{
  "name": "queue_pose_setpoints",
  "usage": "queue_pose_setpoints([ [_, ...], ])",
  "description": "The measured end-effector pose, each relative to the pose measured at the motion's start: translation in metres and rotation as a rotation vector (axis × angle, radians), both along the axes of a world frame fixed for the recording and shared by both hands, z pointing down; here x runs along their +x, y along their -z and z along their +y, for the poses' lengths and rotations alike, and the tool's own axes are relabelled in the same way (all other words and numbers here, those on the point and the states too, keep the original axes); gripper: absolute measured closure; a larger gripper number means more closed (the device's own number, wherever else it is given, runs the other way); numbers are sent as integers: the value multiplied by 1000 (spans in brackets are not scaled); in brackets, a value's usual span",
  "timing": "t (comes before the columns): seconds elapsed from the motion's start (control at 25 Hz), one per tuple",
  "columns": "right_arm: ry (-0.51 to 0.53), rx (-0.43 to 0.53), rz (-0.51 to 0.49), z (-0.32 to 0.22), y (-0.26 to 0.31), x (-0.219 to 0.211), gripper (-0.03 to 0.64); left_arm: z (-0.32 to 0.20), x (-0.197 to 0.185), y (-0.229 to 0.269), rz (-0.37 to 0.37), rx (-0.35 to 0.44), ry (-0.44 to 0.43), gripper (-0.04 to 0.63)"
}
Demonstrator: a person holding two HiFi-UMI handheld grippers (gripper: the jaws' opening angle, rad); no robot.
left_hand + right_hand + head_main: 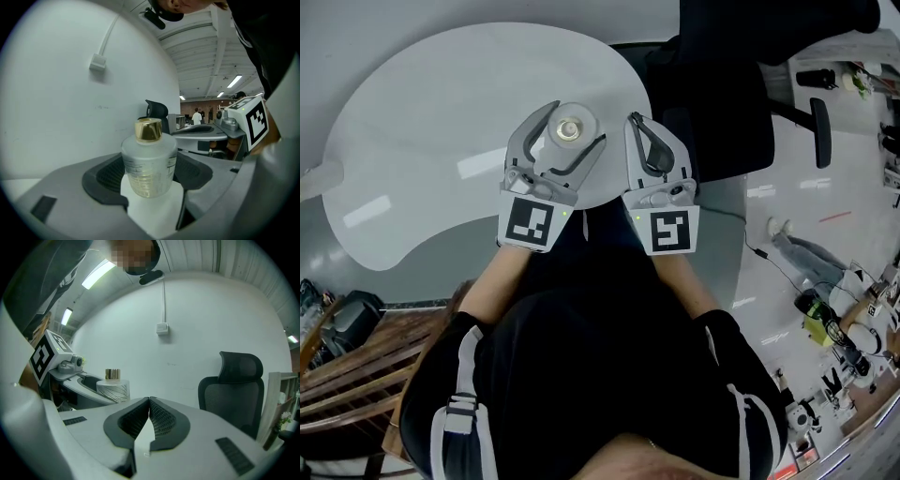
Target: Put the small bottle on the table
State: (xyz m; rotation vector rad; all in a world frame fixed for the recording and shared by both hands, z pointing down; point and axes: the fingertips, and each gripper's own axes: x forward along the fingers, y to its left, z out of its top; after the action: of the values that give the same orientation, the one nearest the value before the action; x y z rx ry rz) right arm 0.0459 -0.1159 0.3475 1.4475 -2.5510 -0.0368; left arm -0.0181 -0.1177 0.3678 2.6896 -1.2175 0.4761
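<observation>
- Black top point(609, 375) on the person fills 6 o'clock in the head view.
- Up at 12 o'clock is the left gripper point(578, 122). Its jaws hug the small bottle point(149, 164) from both sides.
- That bottle is see-through, stands straight up and has a gold cap point(148, 130).
- It is over the near edge of the white table point(441, 122). I cannot tell if it touches the top.
- At the bottle's 3 o'clock is the right gripper point(636, 122), its jaws pressed together with nothing in them.
- At 1 o'clock stands a black chair point(712, 103).
</observation>
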Motion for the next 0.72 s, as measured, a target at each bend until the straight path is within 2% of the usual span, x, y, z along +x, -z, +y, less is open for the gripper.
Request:
queue_pose_setpoints([
  [0.72,-13,-88,-2,-22,-56,-4,594,-20,3,-60,-21,-49,-24,267],
])
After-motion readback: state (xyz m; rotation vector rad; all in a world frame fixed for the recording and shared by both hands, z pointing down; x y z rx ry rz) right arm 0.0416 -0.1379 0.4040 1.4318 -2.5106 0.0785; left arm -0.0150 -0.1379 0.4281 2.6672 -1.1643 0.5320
